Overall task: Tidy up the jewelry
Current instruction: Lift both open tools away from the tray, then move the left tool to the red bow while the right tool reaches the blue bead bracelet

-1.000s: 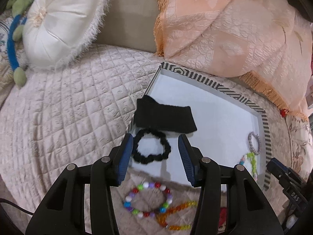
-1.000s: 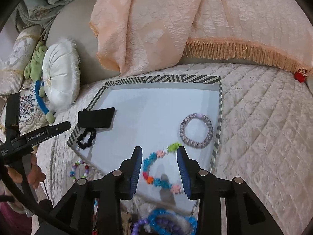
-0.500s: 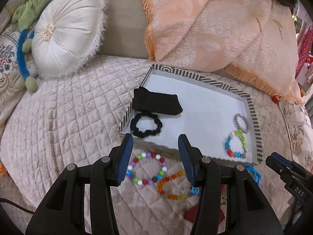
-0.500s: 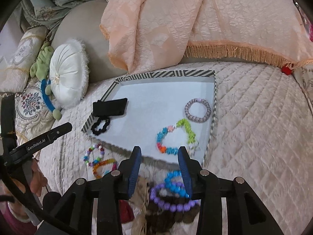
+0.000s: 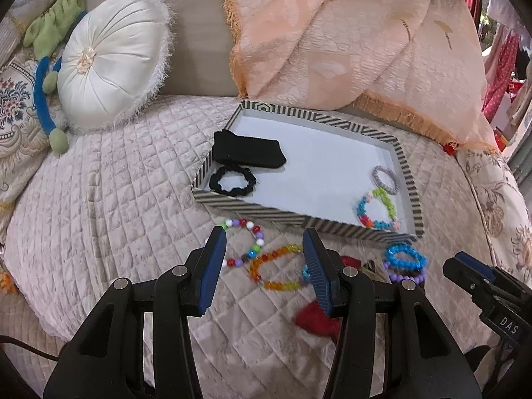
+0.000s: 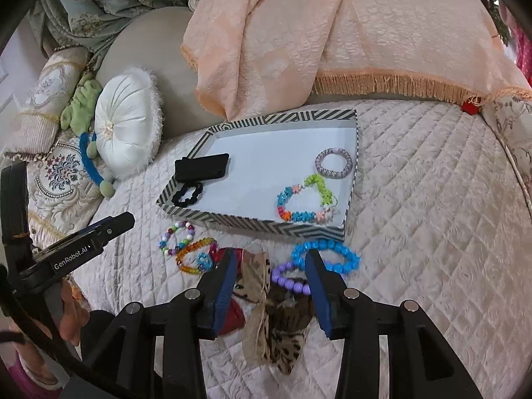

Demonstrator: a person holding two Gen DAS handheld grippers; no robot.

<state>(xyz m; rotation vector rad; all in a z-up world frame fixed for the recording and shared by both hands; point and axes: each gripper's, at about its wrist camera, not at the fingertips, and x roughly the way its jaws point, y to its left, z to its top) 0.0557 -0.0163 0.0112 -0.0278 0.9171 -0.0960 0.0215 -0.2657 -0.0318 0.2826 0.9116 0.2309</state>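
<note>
A striped-rim tray (image 5: 407, 173) (image 6: 252, 224) lies on the quilted bed. It holds a black band (image 5: 249, 153), a black scrunchie (image 5: 232, 183), a grey-lilac bracelet (image 6: 333, 163) and a multicolour flower bracelet (image 6: 306, 202). In front of the tray lie a white-and-colour bead bracelet (image 5: 247, 232), an orange bead bracelet (image 5: 276, 267), a blue bracelet (image 6: 327, 254) and a purple one (image 6: 289, 281). My left gripper (image 5: 264, 242) hovers open above the bead bracelets, holding nothing. My right gripper (image 6: 271, 262) is opening above the blue and purple bracelets, its jaws empty.
A leopard-print scrunchie (image 6: 286, 312) and red cloth (image 5: 316, 319) lie beside the loose bracelets. A round white cushion (image 5: 109, 60) and a peach fringed blanket (image 5: 349, 43) stand behind the tray. A hand (image 6: 68, 312) holds the left gripper.
Both grippers have drawn back from over the tray to the loose bracelets in front of it. The flower bracelet now lies free in the tray. The right jaws have widened slightly.
</note>
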